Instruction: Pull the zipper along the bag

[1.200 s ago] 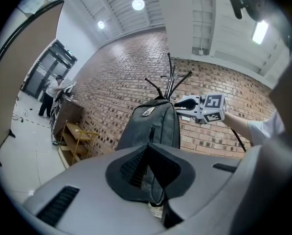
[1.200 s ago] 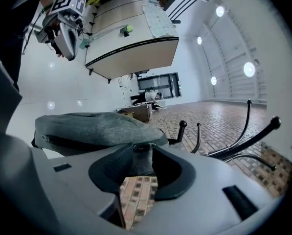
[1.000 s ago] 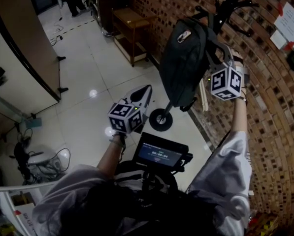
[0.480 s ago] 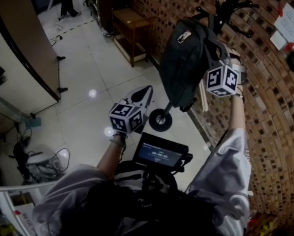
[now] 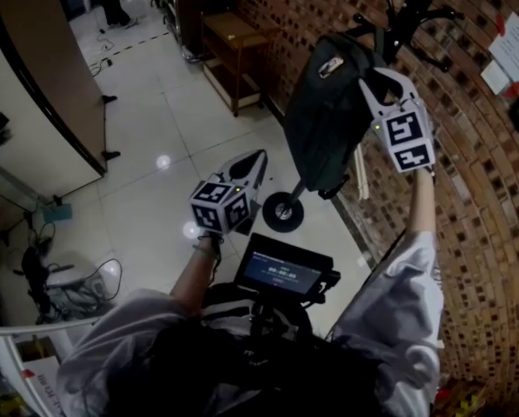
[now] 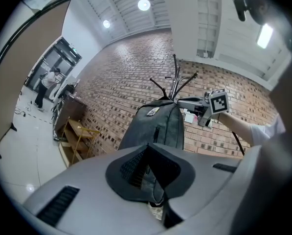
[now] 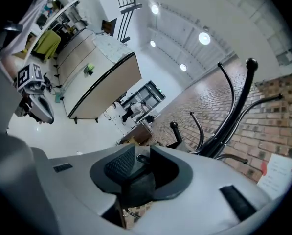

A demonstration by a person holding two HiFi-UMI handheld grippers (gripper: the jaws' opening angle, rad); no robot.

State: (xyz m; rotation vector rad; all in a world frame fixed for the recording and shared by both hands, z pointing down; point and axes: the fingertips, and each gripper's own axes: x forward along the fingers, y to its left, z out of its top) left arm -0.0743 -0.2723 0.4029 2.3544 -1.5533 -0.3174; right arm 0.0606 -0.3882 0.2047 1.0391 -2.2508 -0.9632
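A dark grey backpack [image 5: 324, 111] hangs from a black coat stand [image 5: 407, 16] by the brick wall. My right gripper [image 5: 374, 78] is raised at the bag's top right edge. In the right gripper view its jaws are opening, and a small metal zipper pull [image 7: 140, 158] and dark bag fabric sit between them, the pads not pressing on the pull. My left gripper [image 5: 255, 159] hangs lower left of the bag, apart from it and open. In the left gripper view the backpack [image 6: 155, 126] shows through the gap between the jaws, with the right gripper [image 6: 182, 102] at its top.
A brick wall [image 5: 468, 189] runs along the right. A wooden shelf unit [image 5: 229, 55] stands against it further back. The stand's wheeled foot [image 5: 283, 211] sits on the tiled floor under the bag. A small screen [image 5: 283, 272] hangs at the person's chest. A tall partition [image 5: 33, 85] stands at the left.
My right gripper has risen and tilted at the top of the bag. The left gripper has stayed nearly where it was.
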